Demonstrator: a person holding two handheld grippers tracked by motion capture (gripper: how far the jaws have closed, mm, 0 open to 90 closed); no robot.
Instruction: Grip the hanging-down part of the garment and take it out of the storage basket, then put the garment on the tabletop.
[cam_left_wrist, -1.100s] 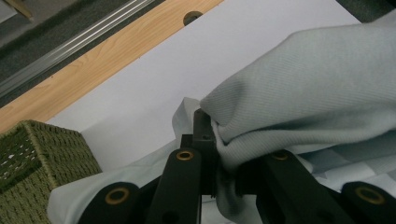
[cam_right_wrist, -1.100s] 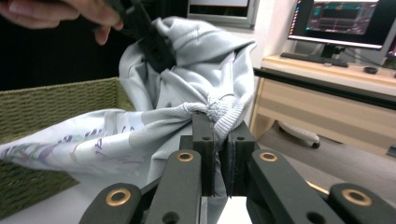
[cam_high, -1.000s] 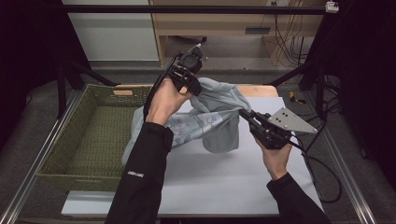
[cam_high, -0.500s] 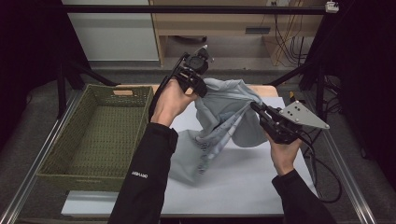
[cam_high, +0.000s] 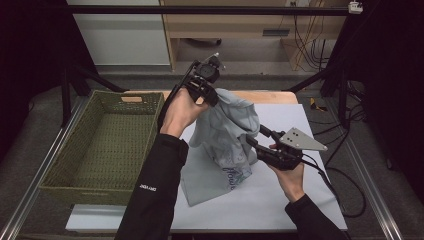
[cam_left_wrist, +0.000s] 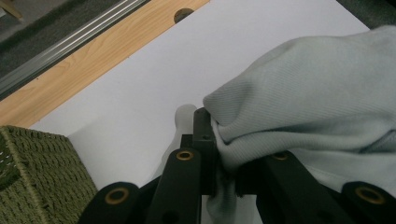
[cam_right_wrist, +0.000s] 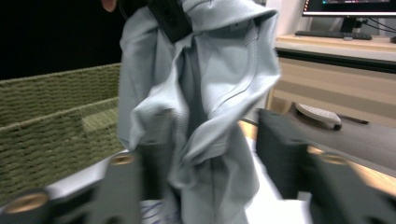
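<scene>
A pale grey-blue garment (cam_high: 225, 130) with dark print near its hem hangs bunched above the white mat (cam_high: 295, 200), its lower part resting on the mat. My left gripper (cam_high: 209, 95) is raised over the table's far edge and shut on the garment's top fold (cam_left_wrist: 317, 107), which is pinched between the jaws (cam_left_wrist: 219, 135). My right gripper (cam_high: 255, 137) is lower, against the garment's right side. In the right gripper view its jaws stand apart, open (cam_right_wrist: 210, 158), with the hanging cloth (cam_right_wrist: 201, 93) between them, closer to the left jaw.
A green woven basket (cam_high: 132, 96) stands on the left of the table, seen also as a basket corner (cam_left_wrist: 37, 177) and a basket wall (cam_right_wrist: 51, 121). Wooden table edge (cam_high: 280, 96) runs along the back. Cables (cam_high: 345, 195) trail right.
The garment, earlier stretched between both grippers, now hangs in a bunch from the left gripper. The right gripper has dropped lower and toward the middle, its jaws now apart.
</scene>
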